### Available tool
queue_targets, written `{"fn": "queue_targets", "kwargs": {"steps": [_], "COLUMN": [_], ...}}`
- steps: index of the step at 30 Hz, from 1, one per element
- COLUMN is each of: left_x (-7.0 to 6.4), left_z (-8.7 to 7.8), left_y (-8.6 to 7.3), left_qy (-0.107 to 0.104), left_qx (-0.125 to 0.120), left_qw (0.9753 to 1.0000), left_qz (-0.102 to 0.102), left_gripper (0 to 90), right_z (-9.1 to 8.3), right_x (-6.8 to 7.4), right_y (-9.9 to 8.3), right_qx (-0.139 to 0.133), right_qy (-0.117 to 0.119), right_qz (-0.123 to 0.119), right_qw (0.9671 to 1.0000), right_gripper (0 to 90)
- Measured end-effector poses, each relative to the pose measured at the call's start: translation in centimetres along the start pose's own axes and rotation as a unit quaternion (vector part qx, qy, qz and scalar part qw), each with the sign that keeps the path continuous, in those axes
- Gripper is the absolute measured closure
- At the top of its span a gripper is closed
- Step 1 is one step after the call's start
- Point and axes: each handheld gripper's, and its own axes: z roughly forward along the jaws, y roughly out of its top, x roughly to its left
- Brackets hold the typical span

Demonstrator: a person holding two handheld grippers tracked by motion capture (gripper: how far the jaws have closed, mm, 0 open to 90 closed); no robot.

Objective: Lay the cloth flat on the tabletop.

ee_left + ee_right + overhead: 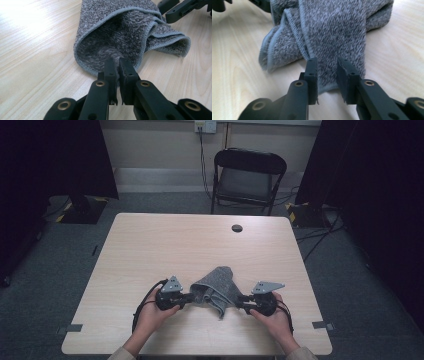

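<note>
While the grey towel point(217, 287) lies bunched on the counter point(150, 250), the left tool point(117, 65) is clenched on its edge. The right tool point(327, 67) is released, its jaws straddling the opposite hem.

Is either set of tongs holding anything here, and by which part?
The left tongs are shut on the grey towel, pinching its hemmed edge. The right tongs stand open astride another edge, not gripping.
</note>
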Motion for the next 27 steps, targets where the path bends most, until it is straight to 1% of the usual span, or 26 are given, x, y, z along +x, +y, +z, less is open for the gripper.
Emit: {"fn": "queue_targets", "kwargs": {"steps": [2, 6, 8, 9, 10, 12, 13, 14, 15, 16, 17, 19, 20, 23, 27], "left_x": [0.0, 0.2, 0.2, 0.2, 0.2, 0.2, 0.2, 0.2, 0.2, 0.2, 0.2, 0.2, 0.2, 0.5, 0.7], "left_z": [0.0, -0.3, -0.3, -0.3, -0.4, -0.4, -0.4, -0.5, -0.5, -0.5, -0.5, -0.6, -0.6, -0.9, -1.3], "left_y": [-0.1, -0.2, -0.2, -0.2, -0.2, -0.2, -0.2, -0.1, -0.1, -0.1, 0.0, 0.1, 0.1, 0.2, 0.3], "left_qy": [0.000, 0.003, 0.003, 0.004, 0.004, 0.005, 0.005, 0.008, 0.008, 0.007, 0.007, 0.007, 0.007, 0.006, 0.010], "left_qx": [0.001, 0.002, 0.003, 0.002, 0.001, 0.002, 0.002, 0.004, 0.004, 0.002, 0.001, 0.001, 0.001, -0.004, -0.009], "left_qw": [1.0000, 1.0000, 1.0000, 1.0000, 1.0000, 1.0000, 1.0000, 1.0000, 1.0000, 1.0000, 1.0000, 1.0000, 1.0000, 1.0000, 0.9999], "left_qz": [-0.001, -0.004, -0.004, -0.005, -0.005, -0.005, -0.005, -0.001, -0.001, -0.001, -0.001, 0.000, 0.000, -0.001, -0.005], "left_gripper": [85.3, 85.3, 85.3, 85.3, 85.3, 85.3, 85.3, 85.3, 85.3, 85.3, 85.3, 85.3, 85.3, 85.3, 85.3], "right_z": [0.3, 0.5, 0.5, 0.5, 0.4, 0.4, 0.4, 0.3, 0.3, 0.2, 0.2, 0.0, 0.0, -0.8, -1.4], "right_x": [0.2, 0.4, 0.5, 0.6, 0.7, 0.7, 0.7, 0.7, 0.7, 0.7, 0.7, 0.6, 0.6, 0.2, -0.1], "right_y": [-0.1, -0.2, -0.2, -0.1, -0.1, -0.1, -0.1, -0.2, -0.2, -0.3, -0.2, -0.2, -0.2, 0.3, 0.4], "right_qx": [0.019, 0.029, 0.029, 0.032, 0.037, 0.036, 0.036, 0.036, 0.036, 0.036, 0.036, 0.037, 0.037, 0.021, 0.016], "right_qy": [-0.004, -0.007, -0.011, -0.022, -0.026, -0.028, -0.028, -0.030, -0.030, -0.030, -0.029, -0.022, -0.022, -0.008, 0.001], "right_qz": [-0.017, -0.029, -0.033, -0.037, -0.040, -0.035, -0.035, -0.034, -0.034, -0.032, -0.027, -0.020, -0.020, 0.003, 0.019], "right_qw": [0.9997, 0.9991, 0.9990, 0.9986, 0.9982, 0.9983, 0.9983, 0.9983, 0.9983, 0.9984, 0.9985, 0.9989, 0.9989, 0.9997, 0.9997], "right_gripper": [69.1, 68.9, 69.1, 73.7, 76.3, 80.1, 80.1, 83.7, 83.7, 87.6, 88.1, 88.7, 88.7, 88.8, 88.8]}}
